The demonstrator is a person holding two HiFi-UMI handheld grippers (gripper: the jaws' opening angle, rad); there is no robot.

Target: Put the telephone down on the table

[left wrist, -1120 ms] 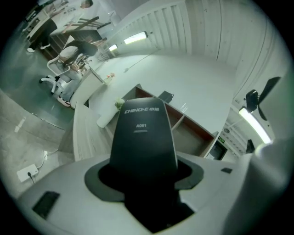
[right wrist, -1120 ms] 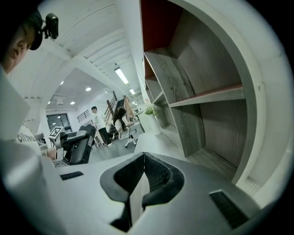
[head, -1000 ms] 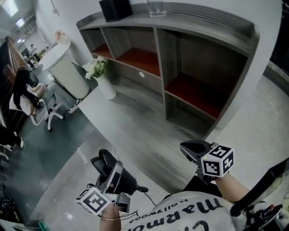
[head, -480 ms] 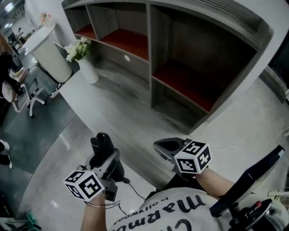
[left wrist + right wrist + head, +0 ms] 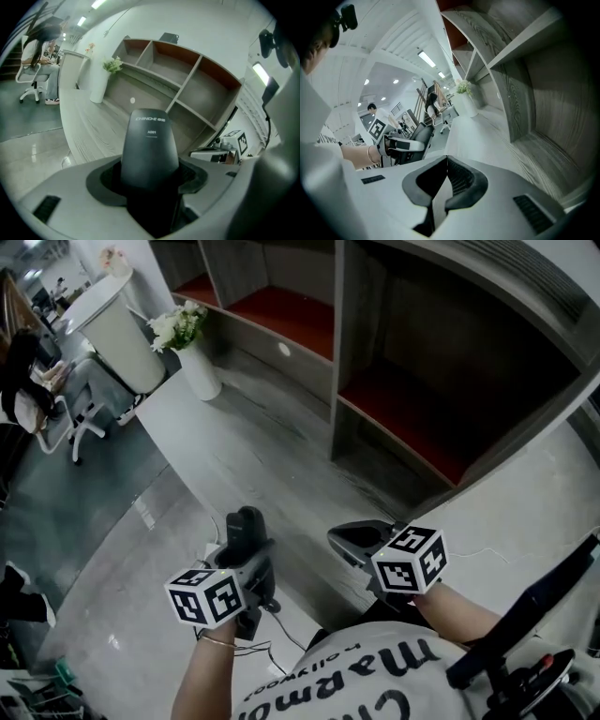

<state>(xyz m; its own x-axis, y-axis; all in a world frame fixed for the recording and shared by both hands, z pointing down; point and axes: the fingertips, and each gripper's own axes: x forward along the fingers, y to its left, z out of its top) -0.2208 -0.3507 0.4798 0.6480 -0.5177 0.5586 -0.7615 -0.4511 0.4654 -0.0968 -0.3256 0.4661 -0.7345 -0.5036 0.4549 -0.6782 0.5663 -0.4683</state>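
The telephone is a black handset (image 5: 248, 524) with a thin cord (image 5: 279, 632) trailing from it. My left gripper (image 5: 246, 554) is shut on it, holding it just off the near edge of the pale grey wood-grain table (image 5: 234, 451). In the left gripper view the handset (image 5: 149, 145) stands up between the dark pads, its printed end pointing at the table. My right gripper (image 5: 349, 538) hovers to the right over the table's near edge, and its pads (image 5: 461, 180) meet with nothing between them. From the right gripper view I see the left gripper (image 5: 401, 143) and the handset (image 5: 419, 135).
A grey shelf unit with red floors (image 5: 375, 362) rises along the table's far side. A white vase of flowers (image 5: 192, 348) stands at the far left end, by a white round column (image 5: 117, 329). A seated person (image 5: 23, 381) is beyond. A black stand (image 5: 525, 615) is at the lower right.
My left gripper has sunk with the handset and turned, so the handset now points more straight ahead at the table. The right gripper has dropped a little.
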